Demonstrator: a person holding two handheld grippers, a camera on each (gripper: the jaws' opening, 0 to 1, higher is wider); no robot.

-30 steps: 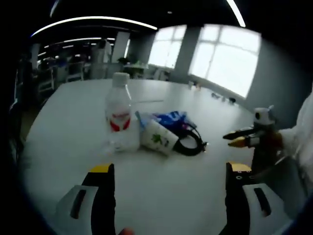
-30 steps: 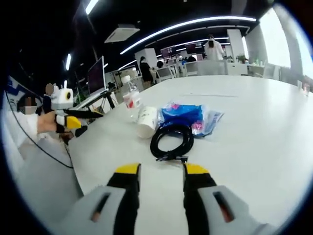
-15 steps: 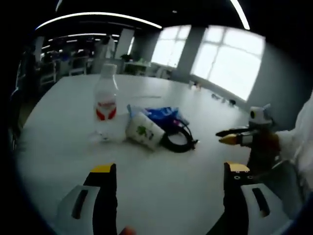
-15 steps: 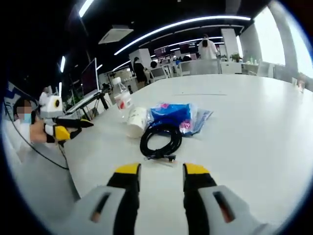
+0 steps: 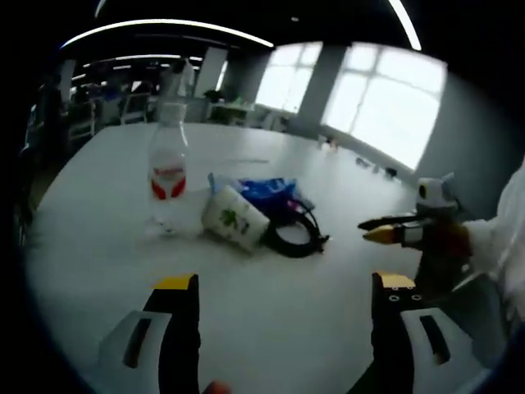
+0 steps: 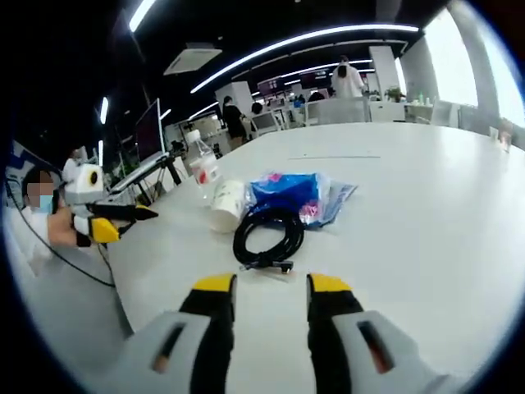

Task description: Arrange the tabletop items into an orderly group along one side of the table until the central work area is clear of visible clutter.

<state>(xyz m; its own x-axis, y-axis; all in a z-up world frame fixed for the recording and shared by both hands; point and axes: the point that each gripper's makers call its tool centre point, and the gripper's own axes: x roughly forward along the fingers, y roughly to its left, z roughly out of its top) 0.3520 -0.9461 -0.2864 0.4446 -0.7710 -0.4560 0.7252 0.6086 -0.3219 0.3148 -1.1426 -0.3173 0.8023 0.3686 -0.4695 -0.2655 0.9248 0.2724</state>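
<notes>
- On the white table (image 5: 98, 246), at 11 o'clock of the left gripper (image 5: 279, 287) with jaws wide apart, stands a clear plastic bottle (image 5: 167, 176).
- At 12 o'clock of the right gripper (image 6: 267, 286), jaws slightly parted and empty, lies a black coiled cable (image 6: 267, 238).

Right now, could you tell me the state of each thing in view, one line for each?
water bottle: upright, cap on, nothing gripping it.
paper cup: lying on its side, beside the bottle.
black cable: coiled, flat on the table.
blue packet: lying flat behind the cable.
left gripper: open, empty.
right gripper: jaws slightly apart, empty.
</notes>
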